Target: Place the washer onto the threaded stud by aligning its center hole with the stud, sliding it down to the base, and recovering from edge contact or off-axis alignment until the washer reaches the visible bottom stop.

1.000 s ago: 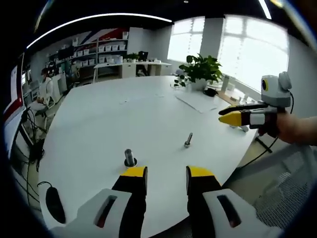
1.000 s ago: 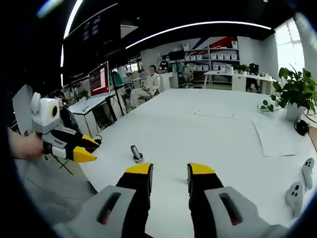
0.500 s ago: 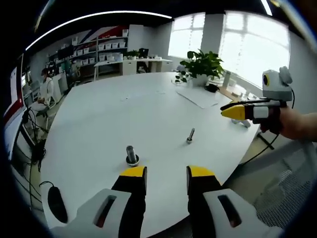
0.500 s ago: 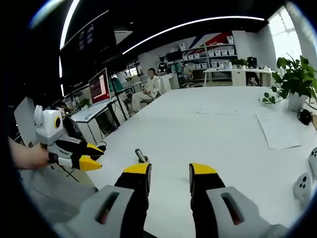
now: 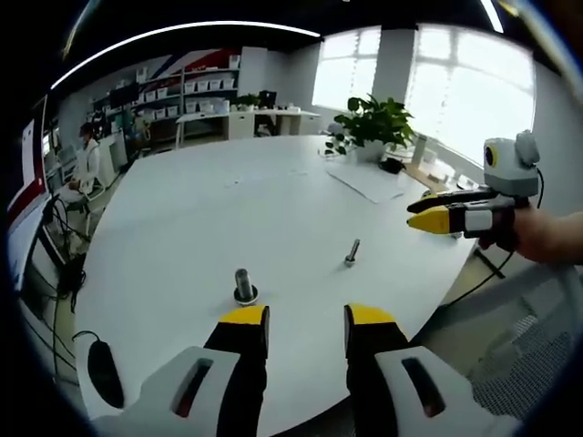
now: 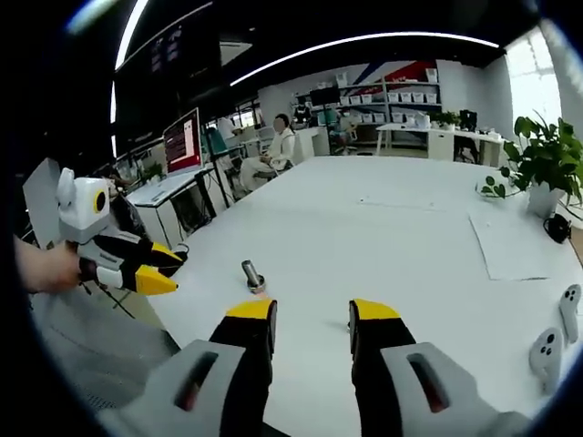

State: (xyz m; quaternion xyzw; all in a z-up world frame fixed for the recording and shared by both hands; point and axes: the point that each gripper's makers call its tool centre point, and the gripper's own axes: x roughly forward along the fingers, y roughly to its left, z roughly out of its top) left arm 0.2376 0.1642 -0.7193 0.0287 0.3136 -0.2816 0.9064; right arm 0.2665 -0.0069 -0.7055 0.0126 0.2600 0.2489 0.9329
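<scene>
Jaws of the left gripper [image 5: 305, 320] stand parted with nothing between them, above the near edge of the white table [image 5: 200, 209]. The threaded stud [image 5: 243, 286] stands upright just ahead of its left jaw; a small bolt [image 5: 350, 255] stands further right. The right gripper [image 6: 311, 319] is likewise agape and empty, the stud just ahead of its left jaw. I cannot make out the washer.

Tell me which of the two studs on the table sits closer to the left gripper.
The thicker stud, just ahead of the left gripper; the thinner one stands further off.
</scene>
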